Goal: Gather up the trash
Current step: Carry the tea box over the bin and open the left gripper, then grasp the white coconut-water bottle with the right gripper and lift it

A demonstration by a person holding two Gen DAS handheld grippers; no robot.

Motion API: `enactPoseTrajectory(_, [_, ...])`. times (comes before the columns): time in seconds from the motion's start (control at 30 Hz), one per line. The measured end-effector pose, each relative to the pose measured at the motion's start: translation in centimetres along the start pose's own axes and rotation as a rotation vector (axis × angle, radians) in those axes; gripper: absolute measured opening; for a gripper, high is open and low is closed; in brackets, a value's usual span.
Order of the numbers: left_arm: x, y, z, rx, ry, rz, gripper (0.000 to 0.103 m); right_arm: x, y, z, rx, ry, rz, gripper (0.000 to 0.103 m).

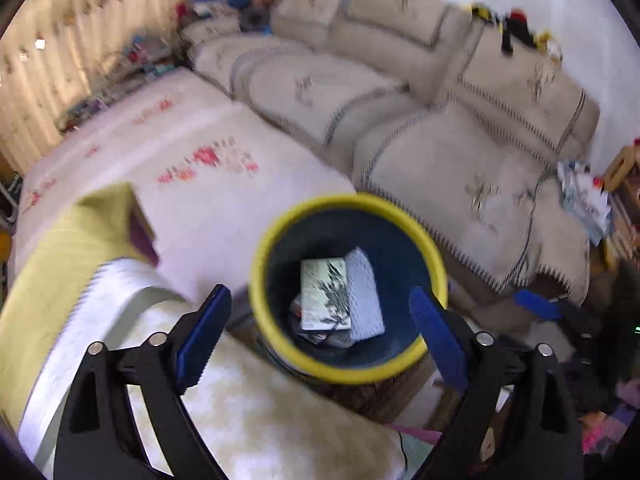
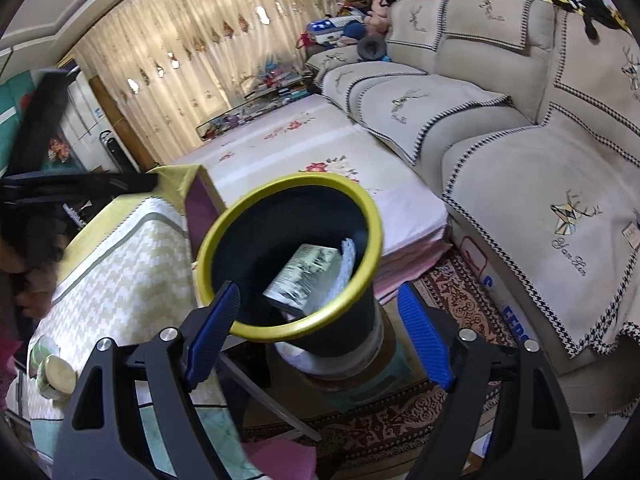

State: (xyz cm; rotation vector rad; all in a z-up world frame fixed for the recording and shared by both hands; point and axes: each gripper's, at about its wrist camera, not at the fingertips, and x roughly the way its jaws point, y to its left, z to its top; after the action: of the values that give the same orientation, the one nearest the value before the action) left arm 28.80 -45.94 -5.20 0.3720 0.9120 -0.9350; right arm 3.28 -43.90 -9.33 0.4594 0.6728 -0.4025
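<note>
Daylight comes through the pale curtains (image 2: 192,52), which glow warm and show small blown-out bright spots. The room is evenly bright, with soft shadows only. The left wrist view is smeared with motion blur: the sofa (image 1: 440,128), the floral cover (image 1: 192,148) and the curtains lose their edges. The right wrist view is sharp across the sofa, though the contents inside the yellow-rimmed bin (image 2: 372,216) are blurred. Both views bend strongly toward black circular corners.
</note>
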Motion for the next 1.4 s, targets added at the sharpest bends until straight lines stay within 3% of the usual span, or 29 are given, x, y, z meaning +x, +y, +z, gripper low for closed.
enactPoseTrajectory(0.1, [-6.7,1.2,-2.6,-0.052,-0.119,0.035,0.096,-0.3,1.8,-0.2,-0.03,0.001,0.024,0.077])
enactPoseTrajectory(0.2, [-12.9,2.4,-6.6,-0.097,-0.217,0.128,0.098,-0.4,4.1,-0.6,-0.074,0.01,0.057,0.077])
enactPoseTrajectory(0.37, [-20.8,5.9,-15.3,-0.244,-0.291,0.224,0.098,-0.2,9.7,-1.8,-0.185,0.046,0.143,0.077])
enactPoseTrajectory(0.43, [-23.1,7.2,-18.7,-0.306,-0.317,0.258,0.098,0.0,13.1,-2.5,-0.261,0.072,0.203,0.077])
enactPoseTrajectory(0.57, [-27.8,9.4,-26.6,-0.422,-0.373,0.393,0.098,0.2,19.5,-4.5,-0.424,0.12,0.311,0.077])
enactPoseTrajectory(0.7, [-30.9,11.2,-33.3,-0.536,-0.419,0.433,0.098,0.3,25.6,-6.2,-0.564,0.185,0.443,0.077])
enactPoseTrajectory(0.8, [-32.4,11.8,-36.9,-0.574,-0.435,0.484,0.098,0.1,29.2,-7.1,-0.675,0.193,0.496,0.077])
enactPoseTrajectory(0.97, [-33.2,12.2,-40.3,-0.607,-0.43,0.534,0.098,-0.2,34.3,-9.7,-0.887,0.213,0.528,0.083])
enactPoseTrajectory(1.17, [-31.9,12.6,-40.7,-0.616,-0.404,0.5,0.098,1.3,35.3,-11.0,-0.983,0.253,0.467,0.083])
enactPoseTrajectory(1.4, [-30.4,12.8,-39.9,-0.617,-0.383,0.476,0.098,1.4,38.1,-13.6,-1.138,0.208,0.457,0.088])
